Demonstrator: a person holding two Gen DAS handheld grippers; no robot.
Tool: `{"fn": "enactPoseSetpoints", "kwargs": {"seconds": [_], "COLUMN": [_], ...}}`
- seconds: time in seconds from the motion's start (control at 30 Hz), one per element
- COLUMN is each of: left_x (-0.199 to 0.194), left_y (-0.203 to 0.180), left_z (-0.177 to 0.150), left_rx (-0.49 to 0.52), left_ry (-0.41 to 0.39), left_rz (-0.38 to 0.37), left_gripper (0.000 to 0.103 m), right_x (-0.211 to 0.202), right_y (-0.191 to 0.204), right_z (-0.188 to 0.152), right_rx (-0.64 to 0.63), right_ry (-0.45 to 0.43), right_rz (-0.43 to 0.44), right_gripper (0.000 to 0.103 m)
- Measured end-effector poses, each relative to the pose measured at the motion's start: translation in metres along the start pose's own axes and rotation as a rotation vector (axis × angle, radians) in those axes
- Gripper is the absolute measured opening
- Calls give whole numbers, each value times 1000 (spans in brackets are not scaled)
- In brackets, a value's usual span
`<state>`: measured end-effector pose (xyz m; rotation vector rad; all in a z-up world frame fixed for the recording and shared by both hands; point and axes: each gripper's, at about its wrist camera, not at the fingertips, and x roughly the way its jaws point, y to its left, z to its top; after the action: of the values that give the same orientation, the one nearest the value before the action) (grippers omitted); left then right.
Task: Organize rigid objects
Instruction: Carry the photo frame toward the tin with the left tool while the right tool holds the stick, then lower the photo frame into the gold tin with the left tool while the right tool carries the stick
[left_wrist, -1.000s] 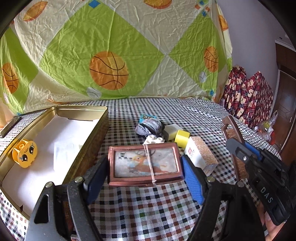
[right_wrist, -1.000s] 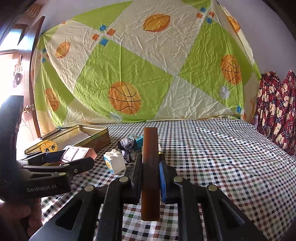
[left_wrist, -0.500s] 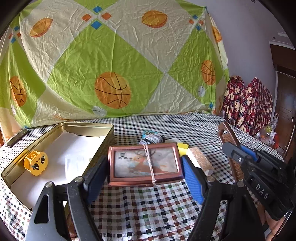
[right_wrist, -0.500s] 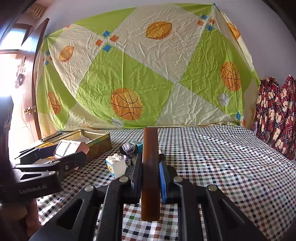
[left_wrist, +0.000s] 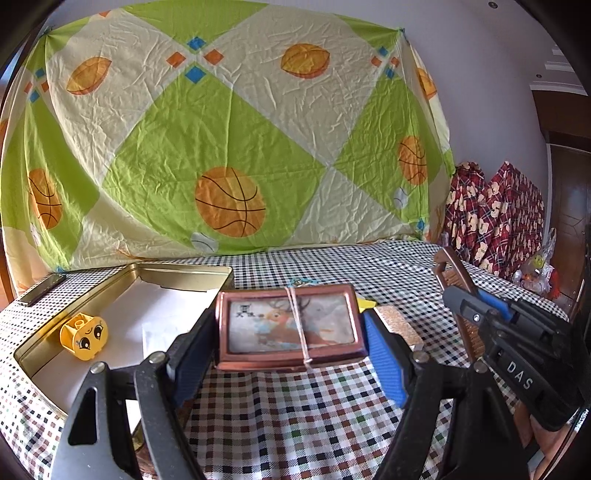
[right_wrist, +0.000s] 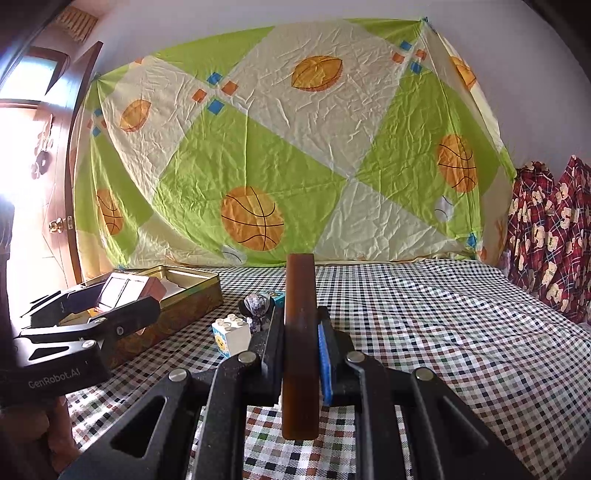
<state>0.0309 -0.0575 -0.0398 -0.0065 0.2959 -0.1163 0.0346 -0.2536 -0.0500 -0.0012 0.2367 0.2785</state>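
Checked cloth over the work surface, a basketball-print sheet hung behind.

Left gripper (left_wrist: 288, 360), lower centre of the left wrist view: jaws wide but clamped on the short ends of a copper-framed deer picture (left_wrist: 290, 325) bound with a rubber band; it is carried flat, clear of the cloth. In the right wrist view it shows at middle left, at the near rim of the tin.

Right gripper (right_wrist: 301, 354), lower centre of its own view: jaws narrow, pinching a thin brown slab (right_wrist: 300, 343) held on edge. What the slab is I cannot tell.

Gold tin (left_wrist: 184, 271), open, centre left of the left wrist view, white paper lining, one yellow face block (left_wrist: 84, 336) already inside.

Step in hand, as I judge it: ferrying the framed picture to the tin. Next move needs the frame carried left over the near wall, lowered flat onto the paper, jaws released. The yellow block sits well left, so the bare lining nearer the frame looks the easier spot.

Around: white face block (right_wrist: 232, 334) and a crumpled grey-patterned lump (right_wrist: 255, 306) on the cloth right of the tin; a cork-topped block (left_wrist: 397, 321) behind the left gripper's right finger. None lies across the path. The tin's wall is the only snag.
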Motion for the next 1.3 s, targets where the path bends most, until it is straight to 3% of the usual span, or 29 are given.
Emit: {"fn": "enactPoseSetpoints", "kwargs": {"seconds": [0.63,1.3], "left_x": [-9,-23], "left_y": [12,23], "left_z": [-1,-3], "left_rx": [-17,-33], "left_ry": [-32,-80], "left_rz": [28,49], "left_gripper": [78,78], "right_x": [-2,-1], "right_y": [1,35], "right_z": [-1,-2], "right_rx": [5,-38], "right_ry": [-12,-31], "right_rz": [-19,26], "right_gripper": [17,17]}}
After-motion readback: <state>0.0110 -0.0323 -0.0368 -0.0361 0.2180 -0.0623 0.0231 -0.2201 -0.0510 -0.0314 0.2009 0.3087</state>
